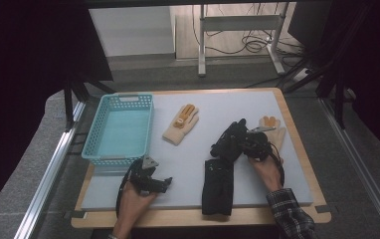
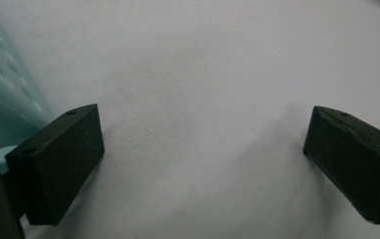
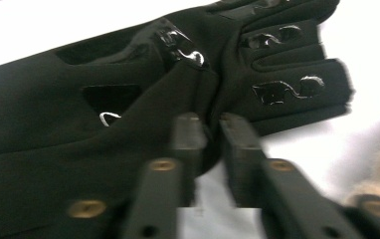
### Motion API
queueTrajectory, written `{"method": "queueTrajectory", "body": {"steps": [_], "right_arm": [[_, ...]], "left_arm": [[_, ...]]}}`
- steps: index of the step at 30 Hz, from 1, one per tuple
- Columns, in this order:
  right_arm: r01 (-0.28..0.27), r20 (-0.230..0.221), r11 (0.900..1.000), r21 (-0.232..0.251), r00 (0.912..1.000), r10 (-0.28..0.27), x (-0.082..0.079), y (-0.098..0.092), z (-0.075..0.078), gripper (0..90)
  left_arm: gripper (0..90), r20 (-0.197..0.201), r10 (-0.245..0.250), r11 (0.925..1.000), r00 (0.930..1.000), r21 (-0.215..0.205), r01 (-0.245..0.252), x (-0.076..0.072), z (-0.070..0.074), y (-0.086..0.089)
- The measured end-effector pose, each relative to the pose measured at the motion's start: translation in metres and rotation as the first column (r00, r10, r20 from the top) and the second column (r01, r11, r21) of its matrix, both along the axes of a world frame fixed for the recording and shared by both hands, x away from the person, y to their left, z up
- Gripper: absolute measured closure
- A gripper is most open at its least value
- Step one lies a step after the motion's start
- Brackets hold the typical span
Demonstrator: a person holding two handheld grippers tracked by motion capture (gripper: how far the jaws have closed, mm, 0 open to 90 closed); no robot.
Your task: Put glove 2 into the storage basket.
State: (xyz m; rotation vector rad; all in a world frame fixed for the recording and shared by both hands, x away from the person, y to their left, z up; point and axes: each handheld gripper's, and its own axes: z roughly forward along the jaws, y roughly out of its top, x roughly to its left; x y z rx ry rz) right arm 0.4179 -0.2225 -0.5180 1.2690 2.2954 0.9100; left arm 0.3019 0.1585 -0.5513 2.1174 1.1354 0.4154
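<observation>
right gripper (image 3: 210,132): jaws pinched together on a fold of the black glove (image 3: 128,124), right about where the palm meets the fingers. Cloth bunches up between the pads, so that reads as a grip, not just a touch.

black glove: lies on the white mat (image 1: 188,159) at the near right, cuff toward the person, fingers pointing away and already a bit lifted under the gripper (image 1: 250,144). Shiny squiggle prints on the fingers.

left gripper (image 2: 203,149): jaws wide apart, nothing between them, just bare mat. It sits low at the near left (image 1: 150,181), with the basket wall just beside its left jaw.

step in hand: looks like the pickup of the black glove, grip just made, lift not really done yet.

next move: probably raise the glove clear of the mat and carry it left to the blue basket (image 1: 101,149). The glove's long and floppy, so the cuff will drag unless it goes up high enough. The pinch is small, so it could slip.

other stuff: a cream glove (image 1: 180,127) lies mid-mat beside the basket, another cream one (image 1: 273,127) just past the right gripper.
</observation>
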Motion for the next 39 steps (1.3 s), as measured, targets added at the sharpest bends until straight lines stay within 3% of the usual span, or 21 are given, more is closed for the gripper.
{"method": "queueTrajectory", "body": {"steps": [3, 7, 9, 12, 14, 21, 25, 27, 32, 35, 37, 38, 39], "right_arm": [[-0.012, 0.009, 0.999, -0.036, 0.9999, 0.012, 0.000, 0.002, 0.010, 84.3], [-0.005, 0.057, 0.998, -0.066, 0.9984, 0.009, 0.000, -0.002, 0.041, 84.2], [-0.003, 0.052, 0.995, -0.096, 0.9986, 0.009, 0.004, -0.003, 0.055, 83.9], [-0.017, 0.046, 0.990, -0.140, 0.9987, 0.024, 0.014, 0.003, 0.063, 83.0], [-0.028, 0.036, 0.990, -0.141, 0.9988, 0.034, 0.022, 0.010, 0.061, 83.0], [-0.051, 0.010, 0.996, -0.075, 0.9986, 0.052, 0.052, 0.035, 0.055, 83.7], [-0.078, 0.003, 0.995, -0.064, 0.9969, 0.078, 0.054, 0.045, 0.051, 79.1], [-0.078, 0.002, 0.996, -0.050, 0.9969, 0.079, 0.048, 0.036, 0.050, 73.9], [-0.012, 0.007, 1.000, -0.012, 0.9999, 0.012, 0.026, -0.002, 0.040, 56.5], [0.025, -0.003, 0.999, -0.038, 0.9997, -0.025, 0.016, -0.016, 0.027, 48.0], [0.050, -0.007, 0.997, -0.060, 0.9987, -0.050, 0.012, -0.019, 0.018, 47.4], [0.057, -0.014, 0.996, -0.062, 0.9982, -0.058, 0.010, -0.020, 0.012, 51.3], [0.059, -0.041, 0.997, -0.049, 0.9973, -0.061, 0.010, -0.020, 0.007, 62.5]], "left_arm": [[3.0, 0.000, 0.000, 1.0000, 1.0000, 0.000, 0.000, 0.000, 0.000, 0.000], [3.0, 0.000, -0.001, 1.0000, 1.0000, 0.001, 0.001, 0.000, 0.000, 0.000], [3.0, -0.001, -0.002, 1.0000, 1.0000, 0.000, 0.002, 0.000, 0.000, 0.000], [3.0, 0.000, -0.001, 1.0000, 1.0000, 0.000, 0.001, 0.000, 0.000, 0.000], [3.0, 0.000, -0.001, 1.0000, 1.0000, 0.000, 0.001, 0.000, 0.000, 0.000], [3.0, 0.000, -0.002, 1.0000, 1.0000, 0.000, 0.002, 0.000, 0.000, 0.000], [3.0, 0.000, -0.002, 1.0000, 1.0000, 0.000, 0.002, 0.000, 0.000, 0.000], [3.0, -0.001, 0.001, 1.0000, 1.0000, -0.003, -0.001, 0.000, 0.000, 0.000], [3.0, -0.003, 0.001, 1.0000, 1.0000, -0.002, -0.001, 0.000, 0.000, 0.000], [2.9, -0.002, 0.002, 1.0000, 1.0000, -0.002, -0.002, 0.000, 0.000, 0.000], [3.0, -0.001, 0.002, 1.0000, 1.0000, -0.002, -0.002, 0.000, 0.000, 0.000], [3.0, -0.002, 0.002, 1.0000, 1.0000, -0.002, -0.002, 0.000, 0.000, 0.000], [3.0, -0.002, 0.002, 1.0000, 1.0000, -0.002, -0.002, 0.000, 0.000, 0.000]]}}
